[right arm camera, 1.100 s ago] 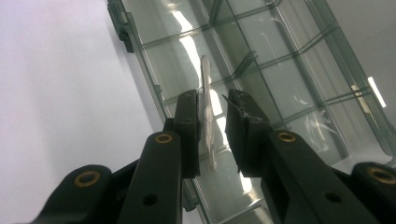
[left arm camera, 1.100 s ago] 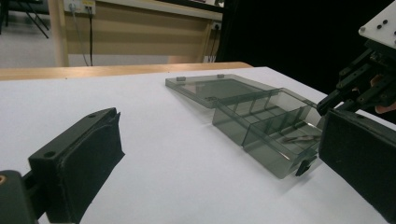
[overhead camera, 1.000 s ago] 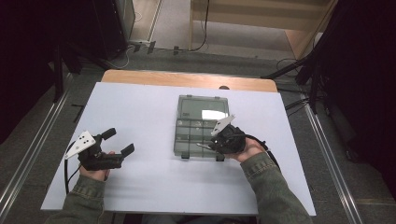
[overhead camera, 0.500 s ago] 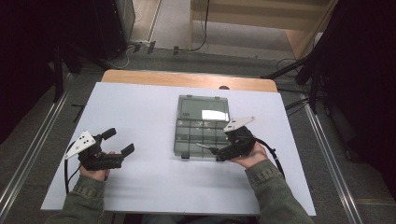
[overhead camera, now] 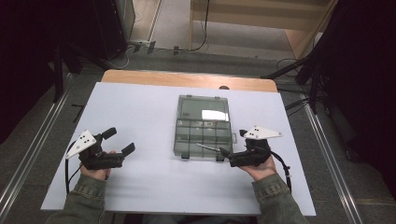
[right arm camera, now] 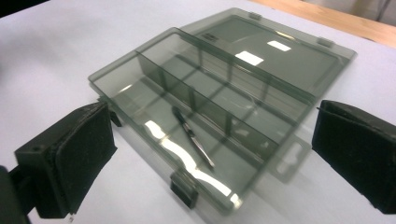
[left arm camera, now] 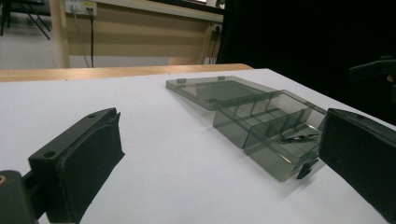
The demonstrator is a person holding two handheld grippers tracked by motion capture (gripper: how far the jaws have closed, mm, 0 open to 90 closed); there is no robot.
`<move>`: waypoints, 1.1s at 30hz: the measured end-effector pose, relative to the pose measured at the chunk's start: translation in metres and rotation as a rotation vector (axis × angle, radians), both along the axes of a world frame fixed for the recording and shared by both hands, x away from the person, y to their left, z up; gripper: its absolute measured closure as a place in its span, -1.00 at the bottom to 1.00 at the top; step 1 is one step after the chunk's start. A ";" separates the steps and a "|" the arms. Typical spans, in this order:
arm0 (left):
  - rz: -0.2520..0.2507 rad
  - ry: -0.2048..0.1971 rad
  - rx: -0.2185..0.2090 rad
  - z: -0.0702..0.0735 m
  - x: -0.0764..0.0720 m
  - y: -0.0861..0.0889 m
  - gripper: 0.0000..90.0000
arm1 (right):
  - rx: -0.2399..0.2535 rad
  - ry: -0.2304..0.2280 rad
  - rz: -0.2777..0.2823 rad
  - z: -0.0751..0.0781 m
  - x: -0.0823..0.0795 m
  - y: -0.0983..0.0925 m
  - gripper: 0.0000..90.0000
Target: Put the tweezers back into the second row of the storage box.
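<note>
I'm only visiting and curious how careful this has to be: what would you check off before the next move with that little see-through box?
1. Organizer box open, lid flat on the table: ok.
2. Tweezers lie inside the box's near compartment: ok.
3. Right gripper jaws have just been opening, nothing between them: ok.
4. Left gripper open, empty, apart from the box: ok.
5. Tweezers lie flat enough for the lid to shut: cannot tell.
6. Front latch undamaged: cannot tell.

Olive-green sleeves (overhead camera: 86, 201); blk hand-held grippers w/ grey triangular plates, blk cables.
</note>
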State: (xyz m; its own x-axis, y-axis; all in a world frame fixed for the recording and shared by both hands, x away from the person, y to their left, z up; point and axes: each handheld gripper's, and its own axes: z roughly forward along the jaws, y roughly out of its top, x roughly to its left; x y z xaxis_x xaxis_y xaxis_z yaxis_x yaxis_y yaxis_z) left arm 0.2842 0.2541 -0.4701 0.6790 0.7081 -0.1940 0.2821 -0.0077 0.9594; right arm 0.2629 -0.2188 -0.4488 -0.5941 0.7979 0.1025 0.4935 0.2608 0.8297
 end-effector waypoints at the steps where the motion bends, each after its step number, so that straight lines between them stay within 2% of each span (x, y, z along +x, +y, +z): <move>1: 0.001 -0.001 -0.001 0.000 0.000 0.000 -1.00 | 0.016 -0.007 -0.013 -0.001 -0.002 -0.003 -1.00; 2: 0.001 -0.001 -0.001 0.000 0.000 0.000 -1.00 | 0.016 -0.007 -0.013 -0.001 -0.002 -0.003 -1.00; 3: 0.001 0.001 0.000 0.000 0.000 0.000 -1.00 | 0.040 -0.031 -0.027 -0.004 -0.005 -0.006 -1.00; 4: 0.001 0.000 0.001 0.000 0.000 0.000 -1.00 | 0.036 -0.034 -0.050 -0.006 -0.009 -0.012 -1.00; 6: 0.002 -0.001 0.000 0.000 0.000 0.000 -1.00 | 0.069 -0.071 -0.070 -0.010 -0.014 -0.017 -1.00; 8: 0.003 0.000 0.000 0.000 0.000 0.000 -1.00 | 0.064 -0.062 -0.077 -0.010 -0.015 -0.018 -1.00; 9: 0.004 -0.001 0.001 0.000 0.001 0.000 -1.00 | 0.075 -0.091 -0.087 -0.013 -0.019 -0.022 -1.00; 13: 0.000 0.008 -0.002 -0.001 0.001 0.000 -1.00 | 0.077 -0.094 -0.100 -0.015 -0.024 -0.025 -1.00; 15: -0.003 0.006 -0.002 -0.001 0.001 0.000 -1.00 | 0.096 -0.128 -0.111 -0.018 -0.029 -0.028 -1.00; 19: -0.006 0.007 0.001 -0.001 0.001 0.000 -1.00 | 0.095 -0.123 -0.132 -0.022 -0.034 -0.032 -1.00; 21: -0.007 0.008 0.001 -0.001 0.001 -0.001 -1.00 | 0.114 -0.157 -0.151 -0.028 -0.040 -0.039 -1.00; 24: -0.007 0.009 0.004 -0.001 0.001 -0.001 -1.00 | 0.110 -0.159 -0.159 -0.031 -0.042 -0.042 -1.00; 25: -0.007 0.011 0.006 -0.001 0.001 -0.001 -1.00 | 0.130 -0.197 -0.166 -0.037 -0.046 -0.048 -1.00; 27: -0.007 0.008 0.009 -0.001 0.001 -0.001 -1.00 | 0.130 -0.200 -0.174 -0.039 -0.048 -0.050 -1.00; 31: -0.011 0.009 0.014 -0.001 0.000 -0.001 -1.00 | 0.155 -0.242 -0.208 -0.051 -0.060 -0.060 -1.00; 33: -0.011 0.010 0.012 -0.001 0.000 -0.002 -1.00 | 0.163 -0.227 -0.225 -0.053 -0.062 -0.062 -1.00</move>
State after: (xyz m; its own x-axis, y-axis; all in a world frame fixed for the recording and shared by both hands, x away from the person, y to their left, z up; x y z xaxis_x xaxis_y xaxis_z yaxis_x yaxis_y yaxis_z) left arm 0.2841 0.2523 -0.4713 0.6849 0.7029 -0.1919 0.2913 -0.0227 0.9564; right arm 0.2011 -0.2812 -0.5017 -0.4279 0.8951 0.1250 0.3217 0.0215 0.9466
